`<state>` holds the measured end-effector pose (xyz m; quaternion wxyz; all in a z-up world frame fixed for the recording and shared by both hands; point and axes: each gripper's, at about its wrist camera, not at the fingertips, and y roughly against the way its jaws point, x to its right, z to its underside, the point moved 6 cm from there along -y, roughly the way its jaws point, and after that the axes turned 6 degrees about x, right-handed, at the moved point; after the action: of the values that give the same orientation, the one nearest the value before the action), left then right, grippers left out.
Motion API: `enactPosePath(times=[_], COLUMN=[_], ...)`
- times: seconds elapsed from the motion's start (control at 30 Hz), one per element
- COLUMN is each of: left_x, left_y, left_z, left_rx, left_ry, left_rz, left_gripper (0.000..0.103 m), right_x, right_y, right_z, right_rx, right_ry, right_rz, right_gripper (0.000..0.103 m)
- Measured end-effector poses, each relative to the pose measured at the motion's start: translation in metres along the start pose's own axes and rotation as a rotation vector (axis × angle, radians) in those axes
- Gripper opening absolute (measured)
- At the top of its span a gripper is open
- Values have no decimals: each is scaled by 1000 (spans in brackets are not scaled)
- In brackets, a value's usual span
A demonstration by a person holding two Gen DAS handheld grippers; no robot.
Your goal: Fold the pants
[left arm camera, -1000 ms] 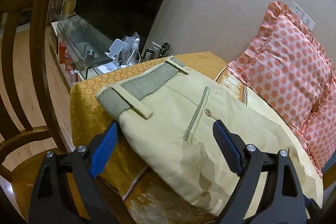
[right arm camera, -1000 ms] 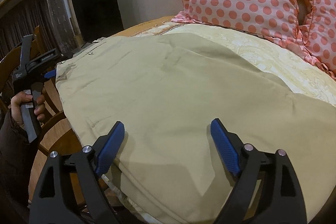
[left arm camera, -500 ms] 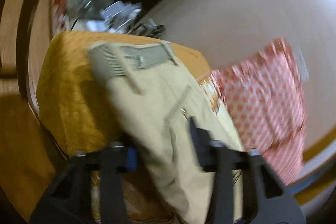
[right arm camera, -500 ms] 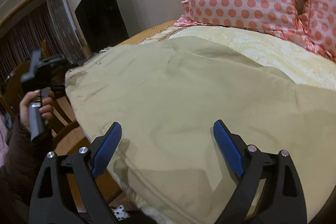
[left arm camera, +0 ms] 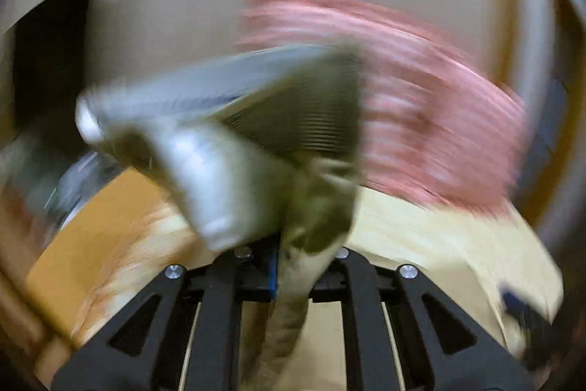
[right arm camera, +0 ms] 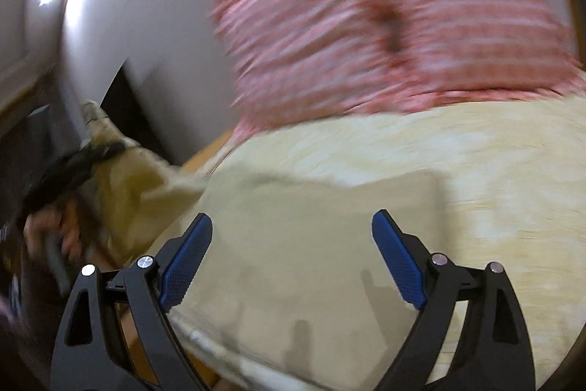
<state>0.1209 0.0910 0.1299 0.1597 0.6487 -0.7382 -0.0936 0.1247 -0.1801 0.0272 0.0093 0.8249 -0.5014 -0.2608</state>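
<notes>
pants [left arm camera: 300,244] clamped in left tongs [left arm camera: 304,266], under parted right tongs [right arm camera: 289,244]

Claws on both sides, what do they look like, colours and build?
Both match: the right claw has black plastic arms with triangular cut-outs, silver round rivets at the joints, and blue textured pads on the fingers. The left claw shows the same black frame, rivets and a blue pad edge. No cables or markings visible.
</notes>
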Motion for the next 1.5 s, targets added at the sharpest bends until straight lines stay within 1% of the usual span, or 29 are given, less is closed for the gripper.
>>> enactPosePath(times=[0.1,0.13,0.2,0.27,0.3,0.37,0.43,0.47,0.5,0.53,0.57,0.6,0.63,0.67,0.7,0.73,0.8,0.83,0.87,0.9,0.97,1.0,1.1,1.23,1.27,1.33,1.37,1.4,1.5], left_x=[95,127,159,176,179,181,183,181,182,179,174,169,156,140,120,81,32,2,-16,-35,-49,-50,-48,-44,-42,-38,-33,-28,-18], left_y=[-8,-12,-18,-29,-30,-27,-25,-24,-23,-15,-8,-3,-1,-6,-14,-31,-58,-81,-96,-117,-141,-153,-169,-169,-167,-171,-171,-169,-167], left_z=[33,57,92,136,145,157,159,158,156,151,143,133,121,105,93,79,68,68,70,76,84,90,89,90,91,92,91,87,69], left_rx=[-71,-115,-180,-306,-329,-295,-277,-273,-267,-269,-277,-279,-269,-254,-247,-257,-275,-319,-351,-405,-485,-533,-555,-564,-567,-592,-602,-609,-579], left_ry=[-197,-275,-368,-412,-415,-487,-527,-532,-528,-499,-454,-392,-316,-245,-179,-81,33,85,109,147,219,267,256,280,273,263,256,251,158], left_rz=[201,270,339,392,406,360,314,300,306,346,386,426,457,453,418,323,233,186,151,124,151,204,241,283,287,287,291,316,298], left_gripper=[11,11,11,11,11,13,26,36,37,39,49,62,68,71,71,71,68,67,58,54,48,47,48,50,47,33,16,9,9], right_x=[47,60,90,108,113,116,114,112,109,105,104,103,103,99,97,95,92,93,94,96,97,97,103,104,106,110,110,109,99], right_y=[20,25,31,34,33,29,18,8,-2,-7,-16,-24,-31,-37,-42,-48,-56,-60,-63,-66,-69,-70,-67,-67,-69,-74,-74,-74,-71], right_z=[-11,-13,-13,-13,-13,-12,-9,-5,-1,4,8,10,11,10,10,11,10,10,9,8,10,11,13,13,13,13,12,11,-10], right_rx=[50,57,66,54,39,9,-52,-102,-158,-195,-236,-264,-278,-288,-298,-317,-322,-319,-314,-312,-323,-333,-339,-354,-364,-392,-404,-410,-390], right_ry=[-171,-224,-340,-415,-432,-450,-474,-486,-477,-460,-427,-398,-367,-336,-327,-321,-274,-257,-254,-252,-230,-224,-243,-243,-259,-321,-329,-319,-281], right_rz=[55,62,81,83,75,51,4,-19,-25,-12,17,35,51,48,31,19,25,22,16,11,13,5,-39,-55,-62,-92,-95,-93,-128], right_gripper=[91,91,91,91,91,91,91,91,90,89,89,83,80,79,68,64,64,64,64,61,41,30,24,24,24,24,24,18,11])
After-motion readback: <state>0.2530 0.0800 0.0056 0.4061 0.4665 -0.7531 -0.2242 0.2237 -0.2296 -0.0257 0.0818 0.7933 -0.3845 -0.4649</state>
